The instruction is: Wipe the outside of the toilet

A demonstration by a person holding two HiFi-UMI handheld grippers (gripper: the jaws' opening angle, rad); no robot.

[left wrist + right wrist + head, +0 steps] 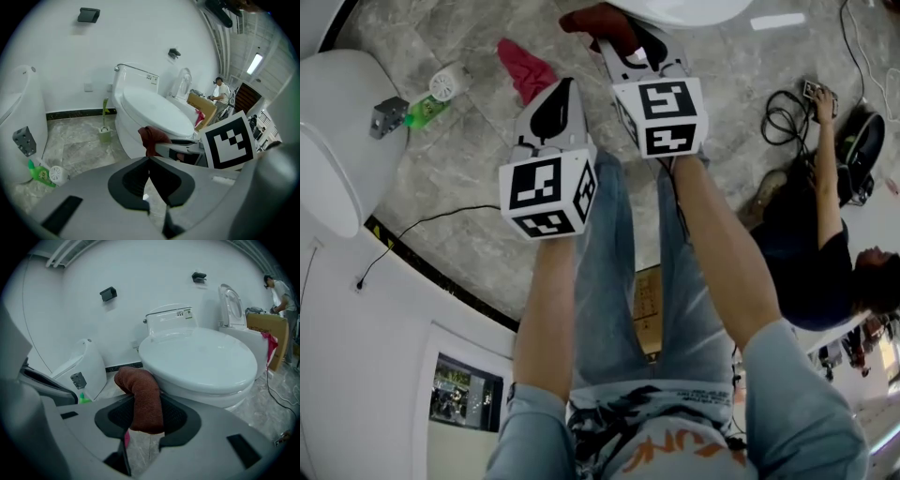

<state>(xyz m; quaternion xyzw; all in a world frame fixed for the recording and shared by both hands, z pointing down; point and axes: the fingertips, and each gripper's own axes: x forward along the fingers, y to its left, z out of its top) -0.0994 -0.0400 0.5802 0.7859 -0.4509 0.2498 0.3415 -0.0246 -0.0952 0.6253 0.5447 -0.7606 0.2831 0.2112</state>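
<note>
Right gripper view has the right gripper (147, 404) pinching a brown cloth (140, 397), whose free end curls up near the front of the toilet (201, 362), below its closed lid; whether it touches I cannot tell. The left gripper (149, 161) is pressed together on nothing, just beside. The pinch looks narrow, so I judge a hard drag over porcelain could tug the cloth loose. Head view shows only the cloth's tip, while the left gripper view alone shows a toilet brush (104, 131) by the wall.
</note>
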